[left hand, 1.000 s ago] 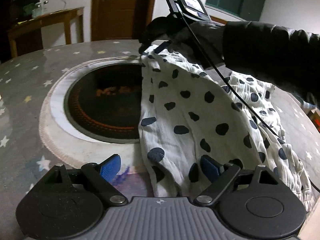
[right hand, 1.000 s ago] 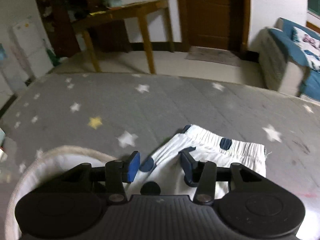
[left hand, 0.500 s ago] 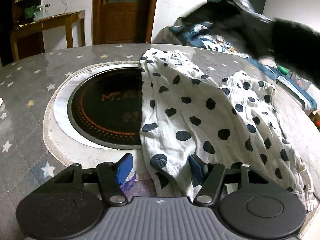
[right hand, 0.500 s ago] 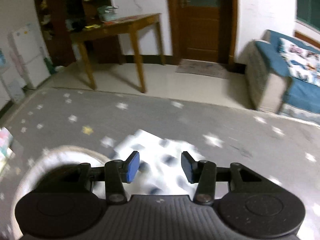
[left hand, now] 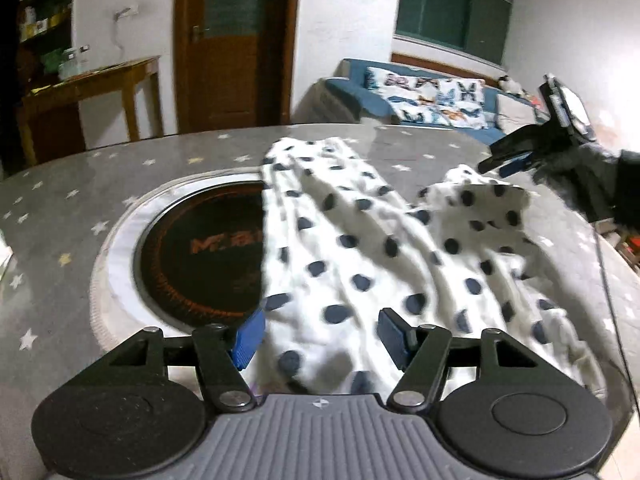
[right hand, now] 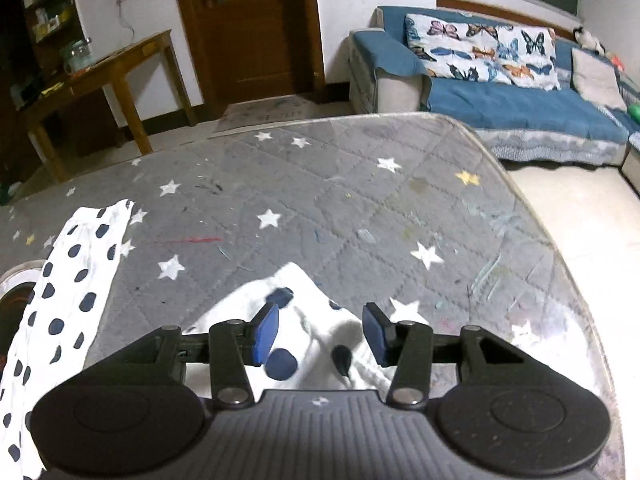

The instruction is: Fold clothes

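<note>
A white garment with dark navy dots (left hand: pixel 360 248), seemingly a pair of trousers, is spread across the grey star-printed table cover (right hand: pixel 360 208), one leg stretched away beside the round black heater plate (left hand: pixel 200 256) set into the table and partly overlapping its rim, the other leg bunched toward the right. The left gripper (left hand: pixel 318 338) is held low over the near end of the cloth with its jaws apart and nothing clamped between the blue pads (left hand: pixel 248 338). The right gripper (right hand: pixel 320 334) is seen above the crumpled end of the second leg, its jaws likewise apart; whether cloth is touched by the pads cannot be judged, as the fabric there is blurred. Trouble could be expected if only the top layer of that bunched end were pinched, since the leg would then be dragged into a twist rather than laid flat. The thin fabric lying over the plate's edge could also be snagged or pulled askew. Orange lettering on the plate is read only in part, as something like "Mr", the rest being covered by the garment.
</note>
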Demonstrator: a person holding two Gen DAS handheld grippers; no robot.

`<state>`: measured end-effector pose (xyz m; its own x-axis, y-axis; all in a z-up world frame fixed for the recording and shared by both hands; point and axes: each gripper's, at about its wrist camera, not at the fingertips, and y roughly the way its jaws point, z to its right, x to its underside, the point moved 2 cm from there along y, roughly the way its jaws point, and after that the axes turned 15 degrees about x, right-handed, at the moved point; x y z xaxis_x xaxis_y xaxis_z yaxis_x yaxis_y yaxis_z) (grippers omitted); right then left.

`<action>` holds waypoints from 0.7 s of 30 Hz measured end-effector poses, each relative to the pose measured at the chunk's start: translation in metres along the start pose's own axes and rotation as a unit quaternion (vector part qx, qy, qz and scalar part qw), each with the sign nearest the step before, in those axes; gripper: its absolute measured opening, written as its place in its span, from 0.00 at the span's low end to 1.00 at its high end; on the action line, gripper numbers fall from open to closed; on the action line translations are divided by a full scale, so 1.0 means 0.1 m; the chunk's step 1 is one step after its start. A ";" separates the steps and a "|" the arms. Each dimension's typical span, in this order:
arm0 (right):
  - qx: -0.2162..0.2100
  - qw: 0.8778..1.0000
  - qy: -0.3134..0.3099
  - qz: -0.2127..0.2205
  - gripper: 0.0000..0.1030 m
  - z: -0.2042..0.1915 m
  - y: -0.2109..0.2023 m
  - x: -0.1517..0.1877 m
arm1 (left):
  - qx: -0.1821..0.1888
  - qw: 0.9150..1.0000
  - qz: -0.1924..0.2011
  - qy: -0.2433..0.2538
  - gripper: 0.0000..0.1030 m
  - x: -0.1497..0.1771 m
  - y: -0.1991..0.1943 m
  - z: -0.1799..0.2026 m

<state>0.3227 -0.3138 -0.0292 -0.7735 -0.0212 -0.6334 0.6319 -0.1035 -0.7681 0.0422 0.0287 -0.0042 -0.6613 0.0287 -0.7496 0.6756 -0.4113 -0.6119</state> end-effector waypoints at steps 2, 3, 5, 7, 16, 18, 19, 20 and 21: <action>-0.004 1.000 -0.008 -0.001 0.46 -0.02 0.06 0.02 | 0.015 1.000 -0.007 0.009 0.64 0.00 0.05 0.10; -0.003 1.000 -0.021 -0.001 0.46 -0.05 0.07 0.03 | 0.023 1.000 -0.011 0.013 0.64 -0.01 0.07 0.15; 0.006 0.999 -0.044 0.005 0.46 -0.10 0.11 0.04 | 0.038 0.999 -0.018 0.021 0.64 -0.01 0.12 0.25; 0.019 0.998 -0.064 0.014 0.46 -0.18 0.16 0.03 | 0.050 0.998 -0.027 0.031 0.64 0.00 0.19 0.34; 0.087 0.991 -0.090 0.051 0.47 -0.45 0.47 -0.35 | 0.081 0.992 -0.077 0.064 0.64 0.13 0.46 0.51; 0.098 0.990 -0.091 0.055 0.47 -0.47 0.49 -0.44 | 0.080 0.991 -0.082 0.073 0.64 0.15 0.47 0.52; 0.096 0.990 -0.088 0.059 0.48 -0.47 0.47 -0.46 | 0.080 0.991 -0.081 0.075 0.64 0.14 0.45 0.53; 0.091 0.990 -0.085 0.062 0.49 -0.46 0.44 -0.47 | 0.080 0.991 -0.080 0.077 0.64 0.14 0.44 0.53; 0.083 0.991 -0.081 0.064 0.49 -0.43 0.38 -0.47 | 0.082 0.991 -0.077 0.078 0.64 0.13 0.42 0.54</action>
<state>0.3850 -0.2745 -0.0329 -0.6933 -0.2021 -0.6917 0.7194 -0.2512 -0.6476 0.0448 -0.0374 -0.0260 -0.6851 0.2373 -0.6887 0.5011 -0.5327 -0.6820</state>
